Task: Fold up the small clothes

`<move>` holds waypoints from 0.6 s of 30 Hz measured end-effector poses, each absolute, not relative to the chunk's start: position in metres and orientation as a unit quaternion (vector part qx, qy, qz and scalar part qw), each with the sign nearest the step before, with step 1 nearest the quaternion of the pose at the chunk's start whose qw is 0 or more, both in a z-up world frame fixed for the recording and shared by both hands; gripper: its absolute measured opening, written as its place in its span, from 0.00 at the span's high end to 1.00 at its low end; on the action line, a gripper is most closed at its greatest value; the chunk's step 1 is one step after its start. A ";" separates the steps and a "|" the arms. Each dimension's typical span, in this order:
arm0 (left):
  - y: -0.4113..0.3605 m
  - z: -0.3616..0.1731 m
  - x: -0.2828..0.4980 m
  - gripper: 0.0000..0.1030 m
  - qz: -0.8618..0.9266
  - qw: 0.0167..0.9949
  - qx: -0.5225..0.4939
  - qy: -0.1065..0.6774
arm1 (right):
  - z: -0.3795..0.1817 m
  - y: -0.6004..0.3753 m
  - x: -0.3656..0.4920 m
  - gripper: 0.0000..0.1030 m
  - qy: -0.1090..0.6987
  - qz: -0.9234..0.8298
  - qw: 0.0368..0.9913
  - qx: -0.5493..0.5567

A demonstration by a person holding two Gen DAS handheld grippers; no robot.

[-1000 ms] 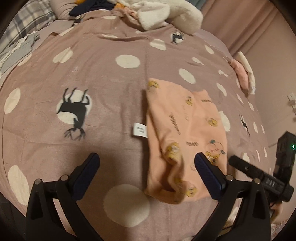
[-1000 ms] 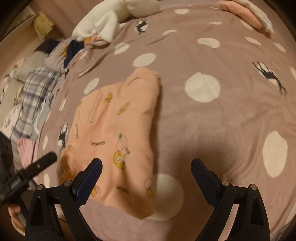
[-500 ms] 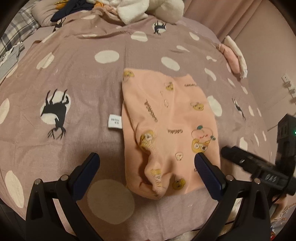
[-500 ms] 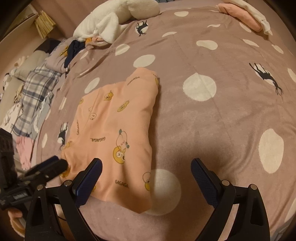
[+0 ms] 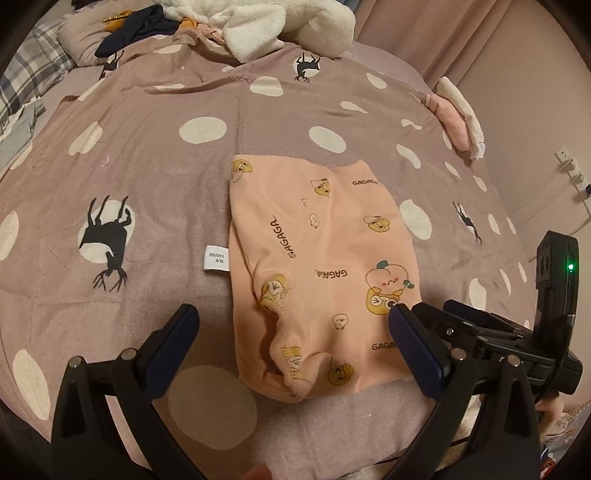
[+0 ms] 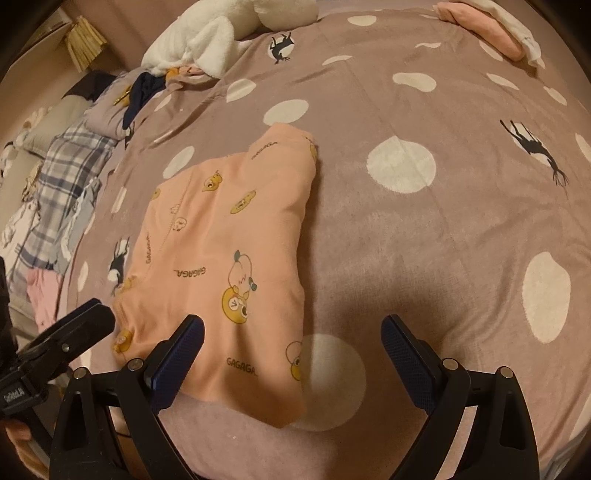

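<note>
A small peach garment (image 5: 321, 254) printed with cartoon figures and "GAGAGA" lies folded flat on the bed; in the right wrist view the same garment (image 6: 225, 251) sits left of centre. Its white size label (image 5: 215, 258) sticks out at the left edge. My left gripper (image 5: 291, 332) hovers open over the garment's near end, holding nothing. My right gripper (image 6: 291, 347) is open too, above the garment's near right corner. Each view shows the other gripper at its side: the right one (image 5: 491, 328) and the left one (image 6: 62, 339).
The bed is covered by a mauve blanket (image 5: 147, 166) with white dots and black deer. A heap of white fleece and dark clothes (image 5: 258, 26) lies at the far end. A folded pink and white pile (image 5: 458, 118) sits far right. Plaid fabric (image 6: 62, 177) lies left.
Both grippers have drawn back toward the near edge of the bed, staying open. The garment lies as before and now shows further ahead of the fingers.
</note>
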State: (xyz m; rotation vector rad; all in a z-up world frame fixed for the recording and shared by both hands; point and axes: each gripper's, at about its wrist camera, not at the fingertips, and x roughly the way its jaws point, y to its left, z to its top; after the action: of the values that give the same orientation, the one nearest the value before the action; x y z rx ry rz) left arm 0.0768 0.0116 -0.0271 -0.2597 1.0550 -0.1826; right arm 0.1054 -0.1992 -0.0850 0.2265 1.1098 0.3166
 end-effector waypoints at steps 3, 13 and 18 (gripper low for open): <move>0.011 -0.025 0.075 0.01 -0.090 0.853 -0.124 0.498 | -0.086 -0.197 0.105 0.07 0.526 0.150 0.831 0.103; 0.008 -0.023 0.073 0.01 -0.095 0.855 -0.115 0.496 | -0.084 -0.195 0.104 0.07 0.525 0.145 0.834 0.088; 0.006 -0.023 0.073 0.01 -0.095 0.856 -0.109 0.496 | -0.085 -0.193 0.105 0.07 0.527 0.145 0.833 0.086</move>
State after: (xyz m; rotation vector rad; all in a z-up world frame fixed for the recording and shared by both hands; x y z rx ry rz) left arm 0.0730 0.0062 -0.0233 -0.2294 1.0419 -0.1989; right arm 0.1054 -0.1934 -0.0854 0.1820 1.1164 0.3070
